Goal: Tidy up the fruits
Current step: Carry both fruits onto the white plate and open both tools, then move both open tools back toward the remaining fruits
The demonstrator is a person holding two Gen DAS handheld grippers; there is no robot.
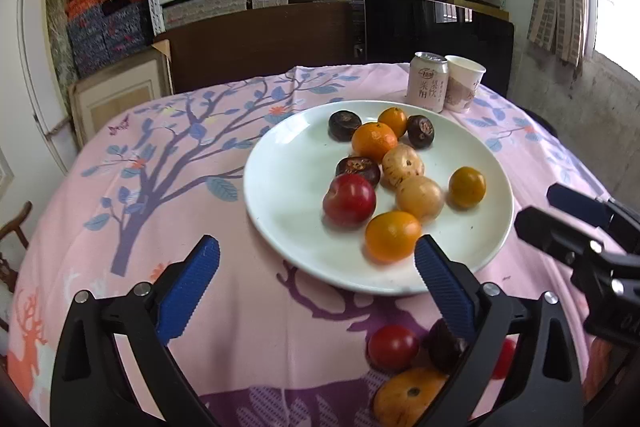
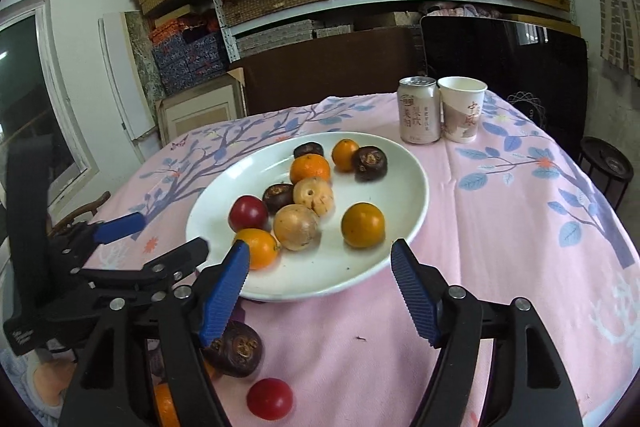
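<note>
A white plate (image 1: 280, 219) (image 2: 360, 279) on the pink tablecloth holds several oranges, three dark brown fruits, two tan fruits and one red plum (image 1: 349, 199) (image 2: 248, 213). Loose on the cloth in front of the plate lie a red fruit (image 1: 392, 347) (image 2: 269, 398), a dark fruit (image 1: 440, 343) (image 2: 236, 351) and an orange (image 1: 408, 395) (image 2: 164, 405). My left gripper (image 1: 316, 243) (image 2: 172, 233) stands wide open over the plate's near left rim, nothing between its blue pads. My right gripper (image 2: 320, 245) (image 1: 538, 205) is open too, at the plate's near right edge, holding nothing.
A pink drink can (image 1: 427, 81) (image 2: 418, 109) and a paper cup (image 1: 464, 83) (image 2: 462, 109) stand side by side behind the plate. Dark chair backs and shelves of boxes rise beyond the table's far edge. The cloth drops off at both sides.
</note>
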